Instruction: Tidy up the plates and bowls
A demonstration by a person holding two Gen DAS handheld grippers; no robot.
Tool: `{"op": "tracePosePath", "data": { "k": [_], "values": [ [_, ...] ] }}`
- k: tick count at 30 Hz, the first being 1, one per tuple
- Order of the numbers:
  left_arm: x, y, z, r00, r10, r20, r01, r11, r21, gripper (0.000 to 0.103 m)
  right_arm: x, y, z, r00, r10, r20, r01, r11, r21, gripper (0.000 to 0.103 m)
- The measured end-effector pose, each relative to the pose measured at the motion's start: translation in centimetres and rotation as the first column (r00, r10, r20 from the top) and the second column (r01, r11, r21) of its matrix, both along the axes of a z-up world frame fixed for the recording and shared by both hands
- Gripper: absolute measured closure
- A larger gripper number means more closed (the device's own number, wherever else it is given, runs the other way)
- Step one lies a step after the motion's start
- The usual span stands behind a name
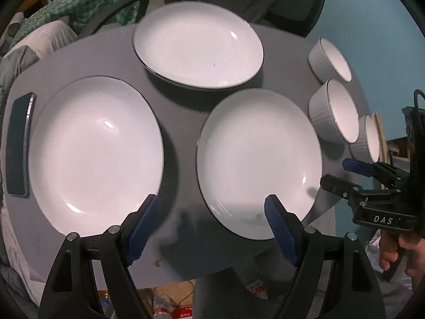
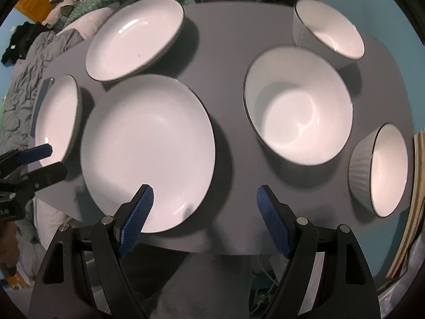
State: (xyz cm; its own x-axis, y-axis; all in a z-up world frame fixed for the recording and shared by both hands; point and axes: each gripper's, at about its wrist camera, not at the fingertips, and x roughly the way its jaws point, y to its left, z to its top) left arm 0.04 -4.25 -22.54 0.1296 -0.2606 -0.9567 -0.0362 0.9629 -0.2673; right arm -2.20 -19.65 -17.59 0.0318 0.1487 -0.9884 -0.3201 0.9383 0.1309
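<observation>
Grey and matte, the round desk (image 1: 183,133) carries all the crockery, with teal walls and a heap of bedding behind it. Three wide white ceramic plates with thin dark rims lie flat and apart from one another: the left plate (image 1: 95,154) beside a dark slim phone (image 1: 18,143) at the desk's edge, the far plate (image 1: 198,43) near an office chair, and the near plate (image 1: 259,162) in the middle. Along the right side stand three ribbed white bowls — the far bowl (image 2: 329,29), the middle bowl (image 2: 298,106) and the near bowl (image 2: 379,170) — each upright and separate. The left gripper (image 1: 212,228) hovers over the desk's near edge between the left and near plates, its blue-padded fingers (image 1: 143,228) spread wide and holding nothing. The right gripper (image 2: 204,219) hangs over the gap between the near plate and the middle bowl, fingers likewise released (one pad overlaps the plate's rim in the right wrist view, though contact cannot be judged).
</observation>
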Motion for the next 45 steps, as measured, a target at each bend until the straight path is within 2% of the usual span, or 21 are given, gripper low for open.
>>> {"op": "tracePosePath", "data": {
  "k": [9,15,24,27,29,31,34,36,39,41,45],
  "values": [
    [0.5,-2.3,-1.9,0.999,-0.032,-0.035,0.031,0.999,-0.014,0.021,1.0,-1.4,-2.3,0.996,-0.070,-0.050,0.072,0.996,0.053,0.024],
    [0.3,-2.2,-2.4,0.999,-0.022,-0.045,0.022,1.000,-0.021,0.021,1.8,-2.1,-3.1,0.994,-0.093,-0.061,0.098,0.992,0.074,0.024],
    [0.7,-1.2,-3.3,0.997,0.044,-0.064,-0.047,0.998,-0.038,0.024,1.6,-1.4,-3.1,0.999,-0.027,-0.045,0.030,0.997,0.075,0.042],
    [0.9,-0.8,-3.6,0.994,0.078,-0.075,-0.082,0.996,-0.042,0.033,1.9,-1.4,-3.1,0.998,-0.018,-0.053,0.022,0.997,0.080,0.050],
    [1.0,-0.1,-4.1,0.987,0.115,-0.108,-0.120,0.992,-0.040,0.044,2.2,-1.6,-3.1,0.999,-0.011,-0.049,0.015,0.997,0.081,0.056],
    [1.0,0.7,-4.1,0.982,0.153,-0.112,-0.160,0.985,-0.059,0.044,2.3,-1.7,-3.2,0.999,-0.004,-0.049,0.007,0.997,0.077,0.061],
    [1.1,1.4,-4.2,0.980,0.163,-0.116,-0.170,0.984,-0.049,0.050,2.7,-1.8,-3.4,0.998,0.005,-0.058,0.000,0.997,0.082,0.070],
    [1.0,1.9,-4.1,0.978,0.168,-0.124,-0.175,0.983,-0.048,0.052,3.1,-2.0,-3.4,0.998,0.003,-0.058,0.002,0.996,0.084,0.073],
    [0.5,3.1,-4.0,0.975,0.184,-0.128,-0.191,0.980,-0.051,0.064,3.0,-1.5,-3.5,0.998,-0.015,-0.067,0.021,0.996,0.087,0.078],
    [0.0,3.9,-4.0,0.973,0.191,-0.127,-0.200,0.978,-0.055,0.075,3.2,-2.1,-3.5,0.996,-0.030,-0.082,0.039,0.994,0.106,0.081],
    [-0.9,5.1,-4.1,0.975,0.175,-0.138,-0.186,0.980,-0.070,0.079,3.1,-3.3,-3.6,0.993,-0.044,-0.107,0.058,0.990,0.126,0.083]
  ]
}}
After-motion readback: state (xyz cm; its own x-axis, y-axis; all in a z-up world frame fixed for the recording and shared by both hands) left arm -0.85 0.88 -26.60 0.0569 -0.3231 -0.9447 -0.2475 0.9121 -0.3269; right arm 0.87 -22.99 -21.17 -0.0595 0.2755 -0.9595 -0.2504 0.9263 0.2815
